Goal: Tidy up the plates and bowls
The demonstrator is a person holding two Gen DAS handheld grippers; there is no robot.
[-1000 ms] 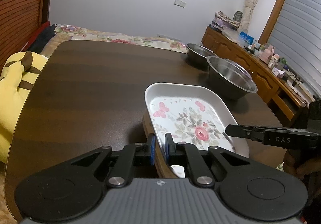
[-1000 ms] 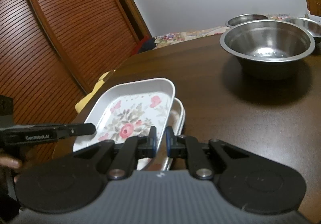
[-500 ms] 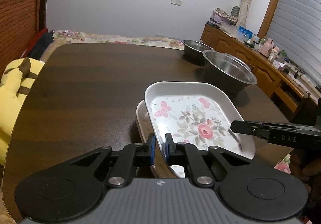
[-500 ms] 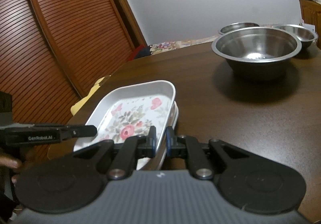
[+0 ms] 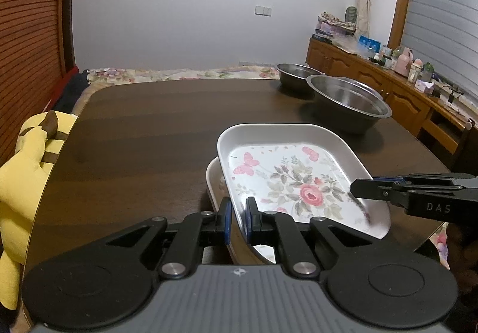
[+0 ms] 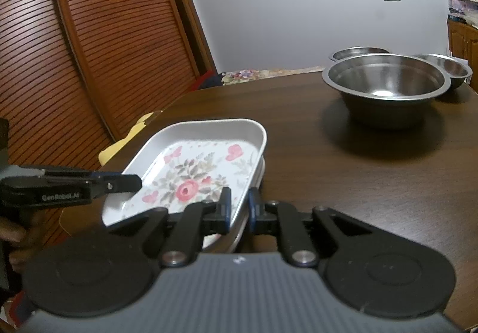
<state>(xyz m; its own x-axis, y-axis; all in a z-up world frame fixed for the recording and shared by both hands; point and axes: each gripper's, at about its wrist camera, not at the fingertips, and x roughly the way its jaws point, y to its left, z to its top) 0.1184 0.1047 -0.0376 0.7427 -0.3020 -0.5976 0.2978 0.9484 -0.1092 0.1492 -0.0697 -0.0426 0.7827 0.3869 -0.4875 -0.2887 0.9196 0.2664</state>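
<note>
A white rectangular floral plate [image 5: 298, 180] [image 6: 197, 174] with a pink rose and butterflies lies over a second white plate [image 5: 212, 180] [image 6: 260, 171] near the front edge of the dark wooden table [image 5: 134, 139]. My left gripper [image 5: 237, 219] is shut on the floral plate's near-left rim, and in the right wrist view the left gripper [image 6: 134, 182] comes in from the left. My right gripper [image 6: 239, 204] is shut on the opposite rim; the left wrist view has the right gripper [image 5: 358, 188] entering from the right. Three steel bowls stand at the far right, the largest bowl [image 5: 349, 103] [image 6: 385, 88] nearest.
A yellow plush toy [image 5: 27, 168] rests by the table's left edge. A bed with a floral cover [image 5: 179, 74] lies behind the table. A cluttered wooden sideboard [image 5: 373, 79] runs along the right wall, and a slatted wooden door [image 6: 89, 49] stands to the left.
Both grippers have rolled a little while keeping hold of the floral plate. It has settled lower over the second plate, whose white rim now shows at its left.
</note>
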